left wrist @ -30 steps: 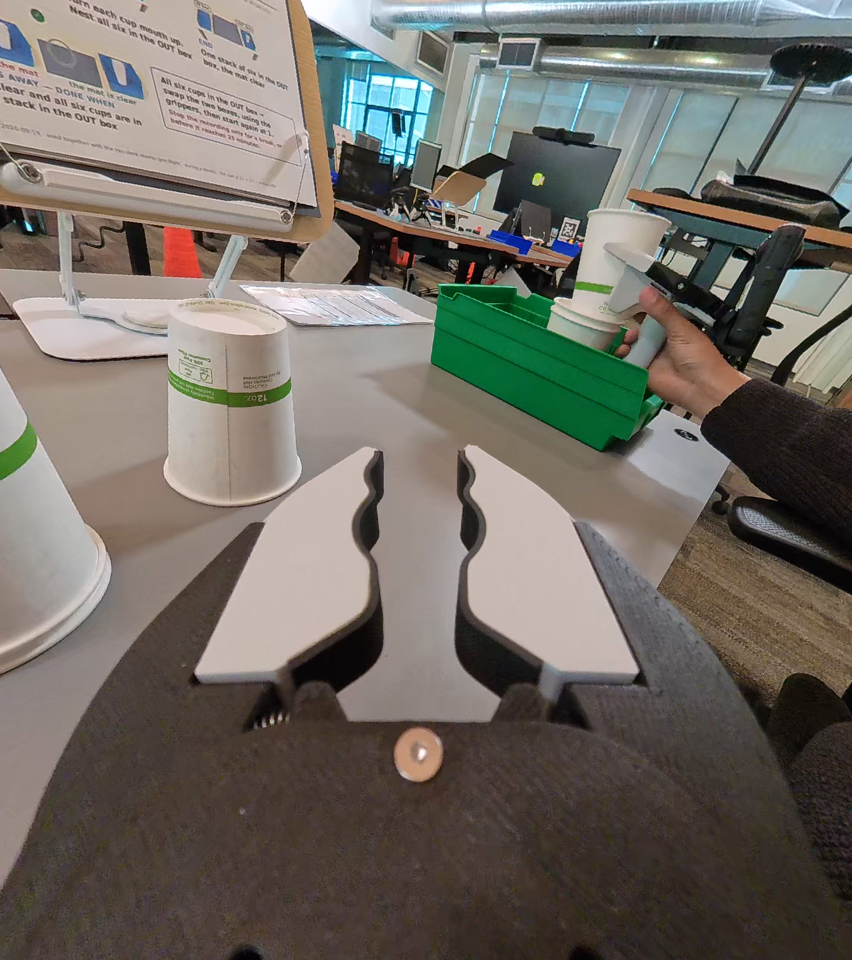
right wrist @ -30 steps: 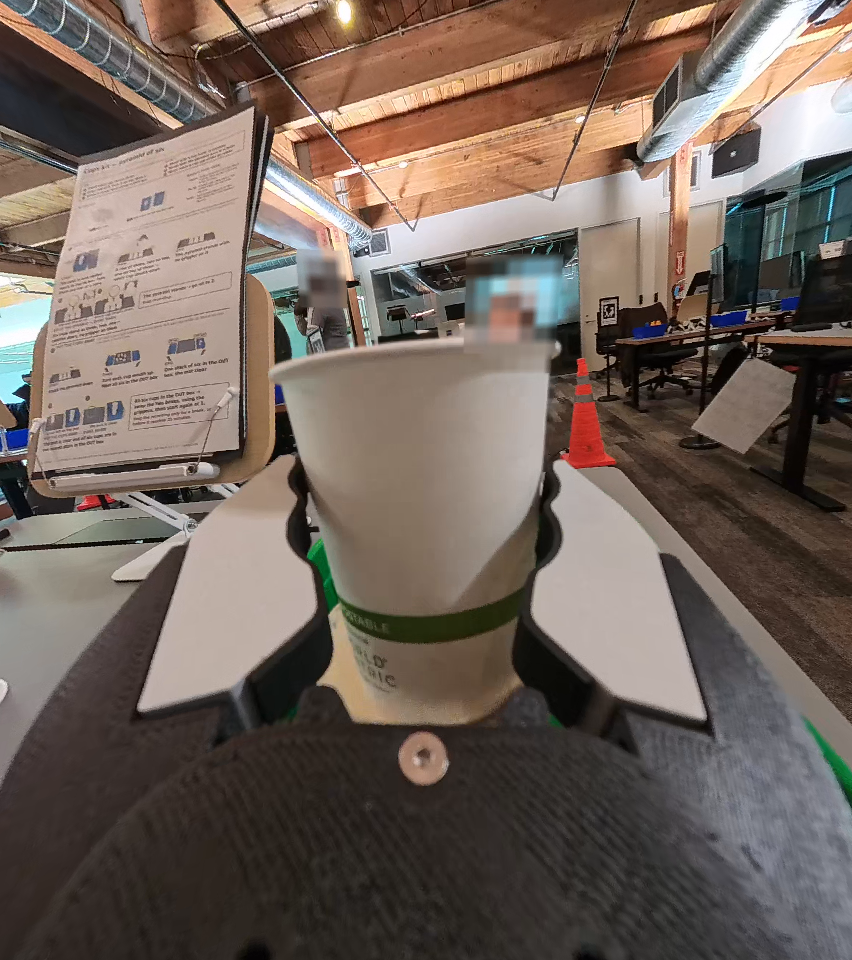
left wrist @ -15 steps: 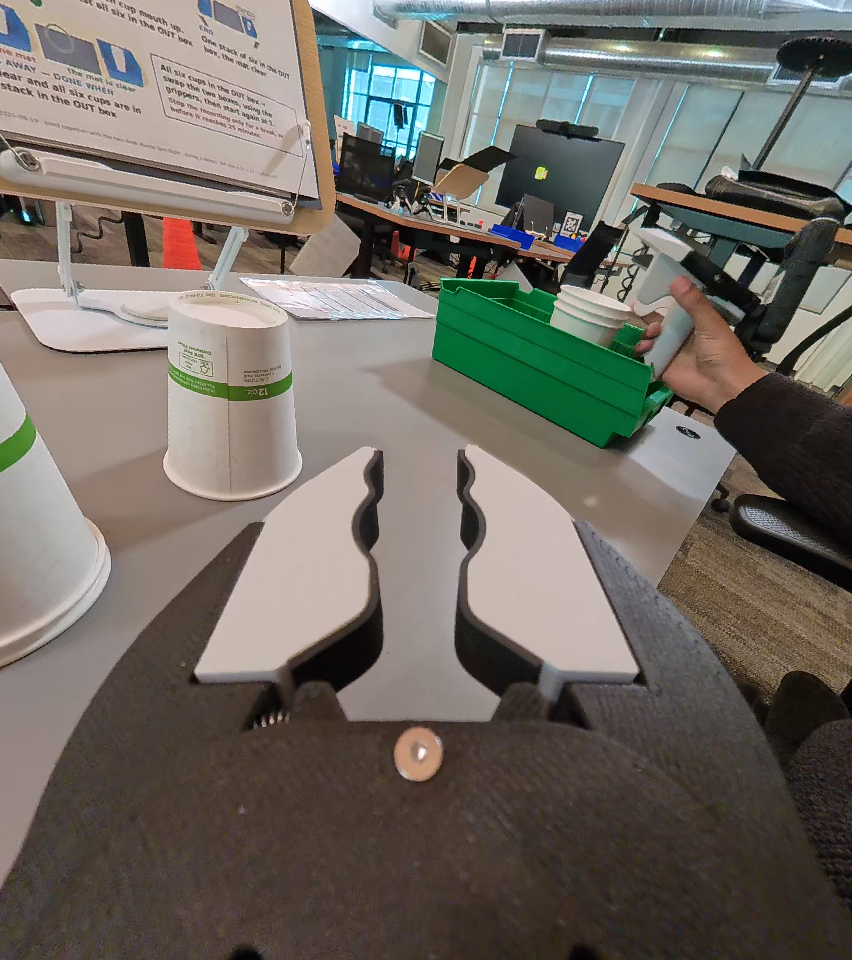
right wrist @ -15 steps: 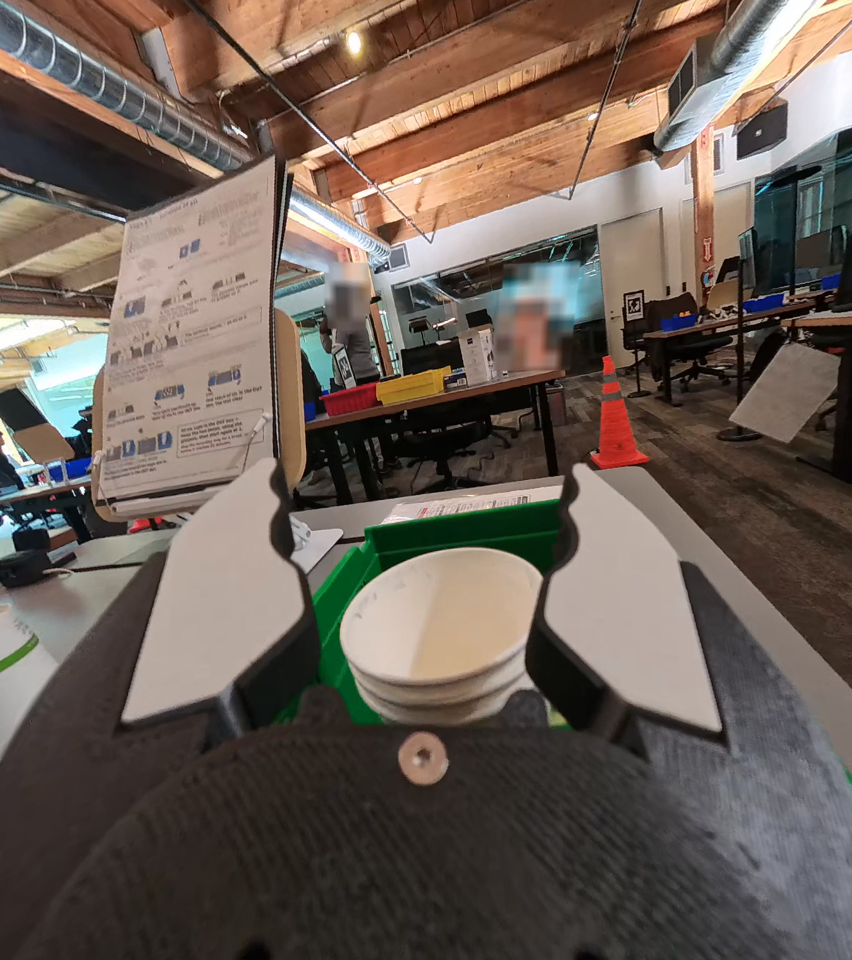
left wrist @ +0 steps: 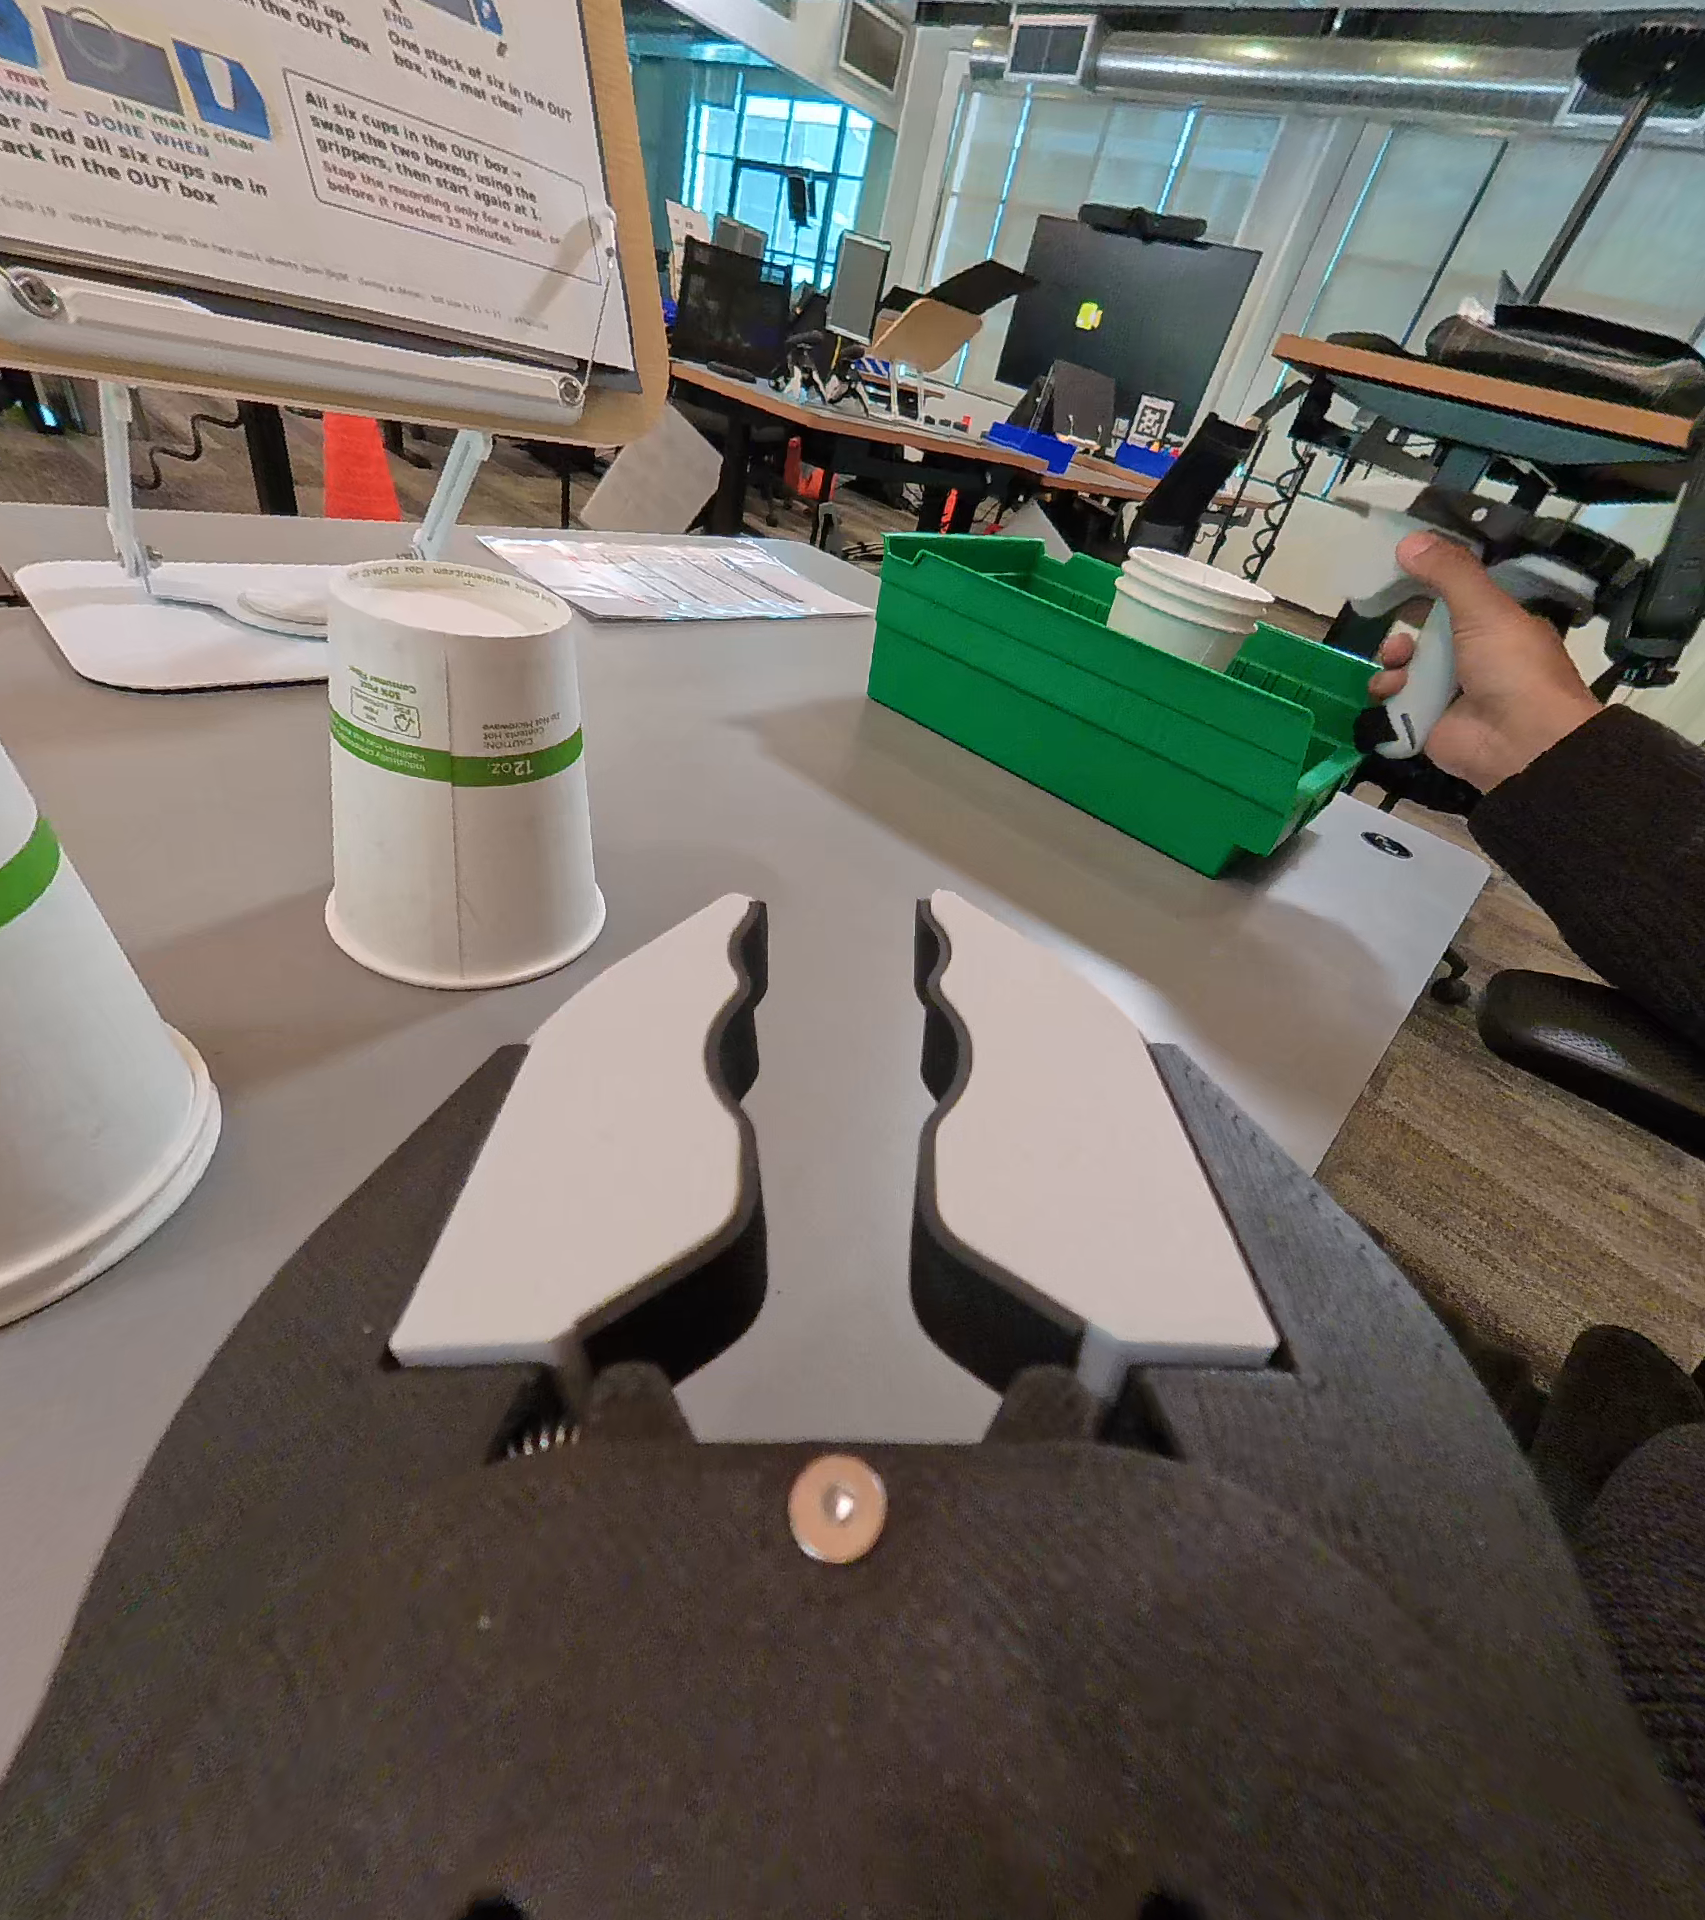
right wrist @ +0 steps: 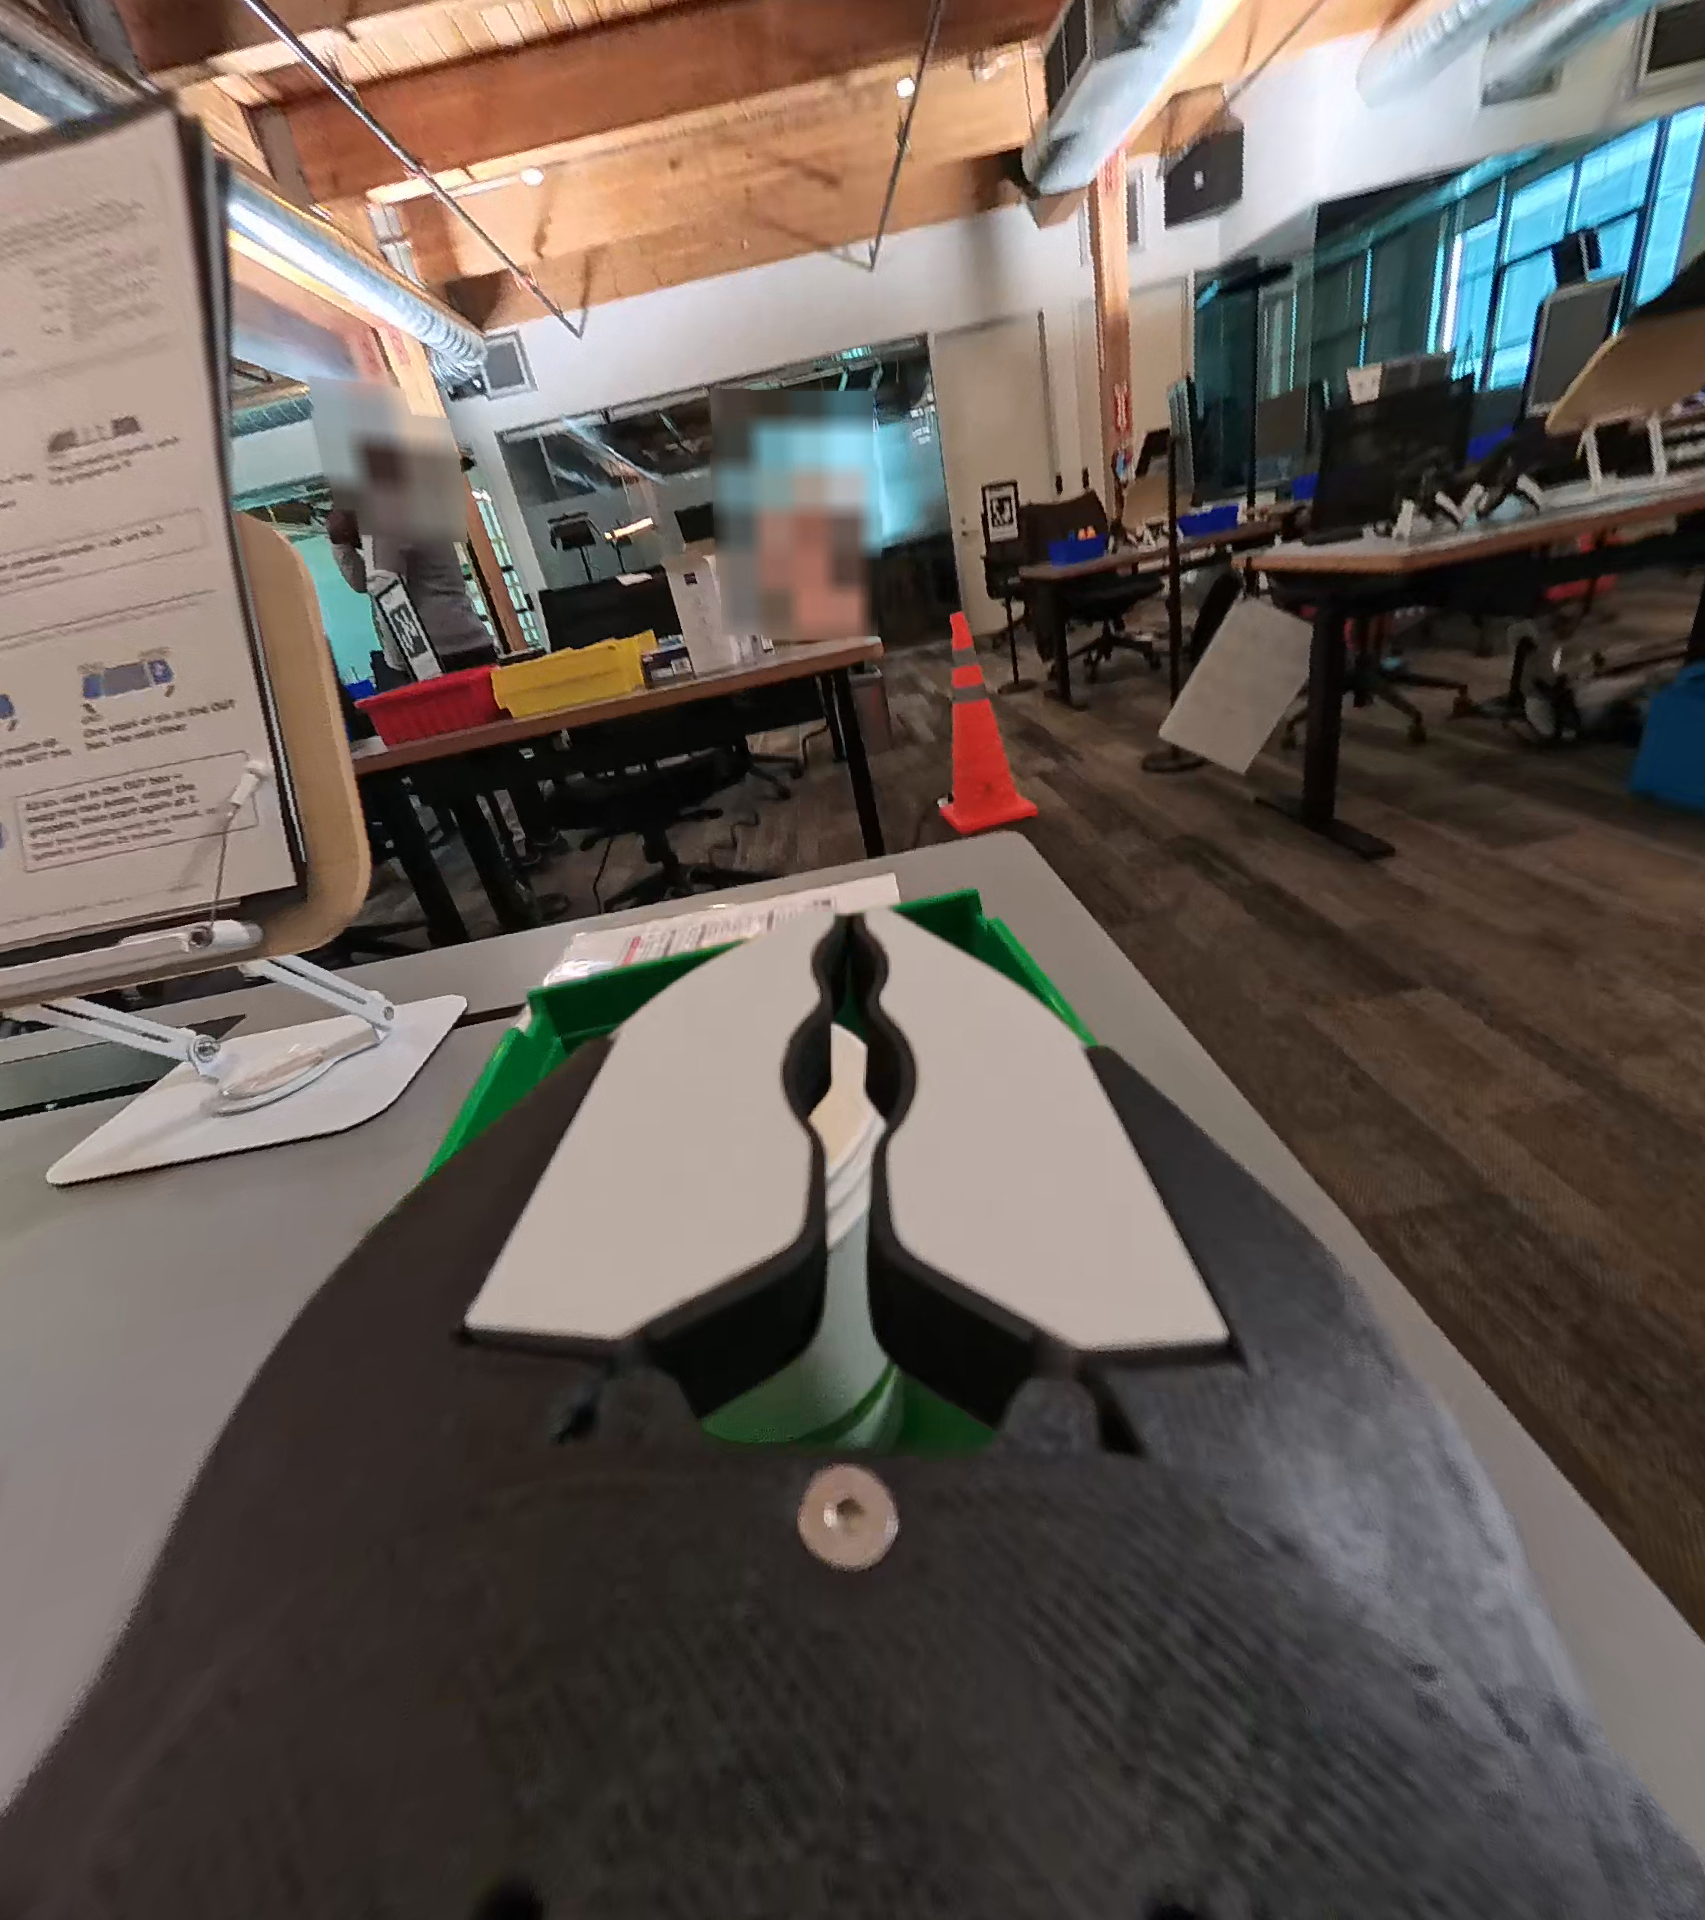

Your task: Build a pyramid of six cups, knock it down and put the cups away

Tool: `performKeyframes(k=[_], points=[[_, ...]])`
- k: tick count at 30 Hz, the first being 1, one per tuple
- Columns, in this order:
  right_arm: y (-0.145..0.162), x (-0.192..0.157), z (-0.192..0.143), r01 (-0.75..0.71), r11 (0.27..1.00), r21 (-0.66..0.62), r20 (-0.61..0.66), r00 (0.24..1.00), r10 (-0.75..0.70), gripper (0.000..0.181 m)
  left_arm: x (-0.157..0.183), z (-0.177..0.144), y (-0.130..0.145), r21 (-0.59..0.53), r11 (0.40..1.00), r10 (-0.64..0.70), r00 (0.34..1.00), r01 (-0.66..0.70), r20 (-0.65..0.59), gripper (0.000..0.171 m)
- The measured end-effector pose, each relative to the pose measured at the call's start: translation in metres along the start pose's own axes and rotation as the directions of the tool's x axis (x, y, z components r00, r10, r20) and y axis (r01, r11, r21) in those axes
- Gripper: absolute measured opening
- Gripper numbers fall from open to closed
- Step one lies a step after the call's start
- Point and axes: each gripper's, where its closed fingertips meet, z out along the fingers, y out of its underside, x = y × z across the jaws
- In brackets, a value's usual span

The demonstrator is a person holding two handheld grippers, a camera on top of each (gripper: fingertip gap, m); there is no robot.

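My left gripper [left wrist: 840, 909] is open by a narrow gap and empty, low over the grey table [left wrist: 827, 779]. An upside-down white paper cup with a green band [left wrist: 458, 790] stands just ahead and left of it. A second upside-down cup [left wrist: 6, 1039] stands at the near left. My right gripper [right wrist: 853, 925] is shut and empty above a stack of nested white cups [right wrist: 843, 1247] in the green bin [right wrist: 599, 1013]. The left wrist view shows that bin [left wrist: 1066, 707], the stack [left wrist: 1186, 613] and the hand on the right gripper's handle [left wrist: 1419, 665].
A document stand with an instruction sheet [left wrist: 204, 156] rests on its white base [left wrist: 152, 623] at the back of the table. A laminated sheet [left wrist: 671, 577] lies behind the bin. The table edge and an office chair [left wrist: 1637, 1081] are to the right.
My right gripper let go of the cup it held, leaving it nested on the stack in the bin, then shut and drew back. My left gripper stayed put.
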Motion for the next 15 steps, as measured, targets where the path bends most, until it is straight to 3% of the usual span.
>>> performKeyframes(k=[6,12,15], points=[[-0.020,-0.053,0.002,0.128,0.991,0.047,0.064,0.989,-0.131,0.000,-0.001,0.001,0.001,-0.004,1.000,0.005,1.000,-0.005,0.007,0.027],[-0.003,-0.203,-0.006,0.054,0.997,-0.047,0.455,0.890,-0.027,0.027,-0.003,0.000,0.002,-0.011,1.000,0.003,1.000,-0.003,0.017,0.027],[0.039,-0.279,-0.021,0.067,0.991,-0.116,0.599,0.800,0.016,0.038,-0.005,-0.001,0.000,-0.002,1.000,0.004,1.000,-0.004,0.031,0.028]])
